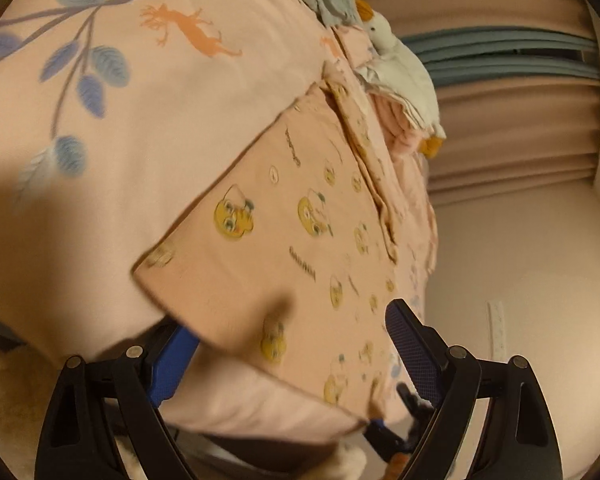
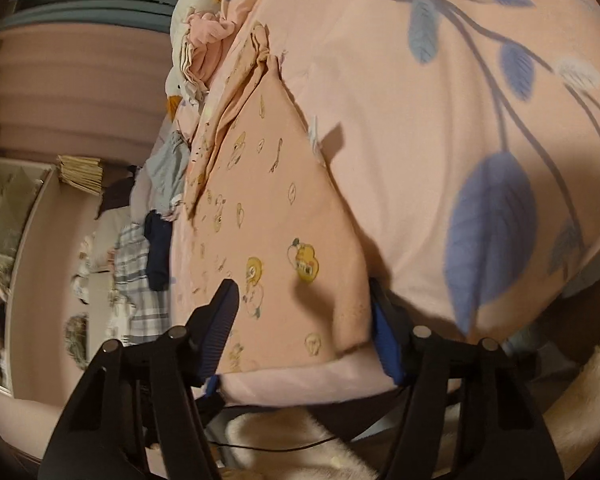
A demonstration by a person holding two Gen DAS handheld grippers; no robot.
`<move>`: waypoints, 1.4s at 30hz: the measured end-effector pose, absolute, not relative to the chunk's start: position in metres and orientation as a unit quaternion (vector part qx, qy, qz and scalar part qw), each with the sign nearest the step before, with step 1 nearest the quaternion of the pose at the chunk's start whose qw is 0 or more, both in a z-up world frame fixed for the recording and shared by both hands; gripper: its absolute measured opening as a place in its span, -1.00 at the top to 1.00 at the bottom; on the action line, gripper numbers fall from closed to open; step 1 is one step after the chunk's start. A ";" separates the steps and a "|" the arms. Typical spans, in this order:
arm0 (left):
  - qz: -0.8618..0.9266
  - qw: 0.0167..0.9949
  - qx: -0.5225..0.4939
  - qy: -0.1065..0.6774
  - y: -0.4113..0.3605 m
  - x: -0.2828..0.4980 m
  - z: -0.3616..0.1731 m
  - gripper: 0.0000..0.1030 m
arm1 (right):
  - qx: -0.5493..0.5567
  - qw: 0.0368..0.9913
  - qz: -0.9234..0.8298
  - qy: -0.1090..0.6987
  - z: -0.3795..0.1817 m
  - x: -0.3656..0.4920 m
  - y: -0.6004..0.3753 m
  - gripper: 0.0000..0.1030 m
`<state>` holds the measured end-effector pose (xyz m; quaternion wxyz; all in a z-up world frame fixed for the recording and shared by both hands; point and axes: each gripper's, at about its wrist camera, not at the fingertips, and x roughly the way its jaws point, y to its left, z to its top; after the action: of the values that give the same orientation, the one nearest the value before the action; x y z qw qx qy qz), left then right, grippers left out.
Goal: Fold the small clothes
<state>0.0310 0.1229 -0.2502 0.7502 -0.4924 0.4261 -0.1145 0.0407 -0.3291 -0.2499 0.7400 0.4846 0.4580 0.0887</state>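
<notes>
The left tongs (image 1: 292, 364) sit closest to the lens, spread wide, with the near hem of a small peach garment printed with yellow cartoon chicks (image 1: 284, 232) lying between the blue pads. One pad is tucked under the hem's corner and the other stands clear above the cloth, so nothing is pinched there. The right tongs (image 2: 304, 320) straddle the other near corner of the same garment (image 2: 276, 216). Their pads stand partly closed to either side of the fabric, one hidden behind the garment's edge, and I cannot tell whether they press on it yet.

The garment lies flat near the front edge of the bed, on a pink bedsheet printed with blue leaves and an orange deer (image 1: 112, 92). Having one corner at each pair of tongs reads as the setup for lifting the near hem and carrying it over toward the far end, which keeps the fold square. That fold looks not yet made.

Beyond the garment's far end sits a crumpled heap of other clothes (image 2: 200, 48), with a white stuffed goose (image 1: 396, 60) lying against it. More laundry, a grey piece (image 2: 168, 172) and a dark blue one (image 2: 158, 252), hangs along the bed's side. Behind all this hang ribbed curtains (image 1: 512, 120).
</notes>
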 end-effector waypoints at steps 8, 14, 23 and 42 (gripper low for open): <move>-0.006 0.812 -0.387 0.438 0.106 0.046 -0.243 0.91 | 0.489 0.735 0.100 0.459 -0.259 0.052 -0.318 0.83; -0.014 0.833 -0.359 0.422 0.099 0.050 -0.232 0.97 | 0.496 0.751 0.109 0.421 -0.242 0.051 -0.330 0.87; -0.030 0.841 -0.364 0.398 0.095 0.080 -0.211 0.97 | 0.508 0.761 0.136 0.380 -0.219 0.086 -0.334 0.89; 0.045 0.861 -0.298 0.411 0.090 0.375 -0.222 0.97 | 0.382 0.807 0.094 0.440 -0.201 0.407 -0.358 0.82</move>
<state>0.3753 0.0896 -0.2216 0.8605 -0.2981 0.4106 0.0451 0.4068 -0.3584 -0.2013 0.8072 0.3817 0.4404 0.0940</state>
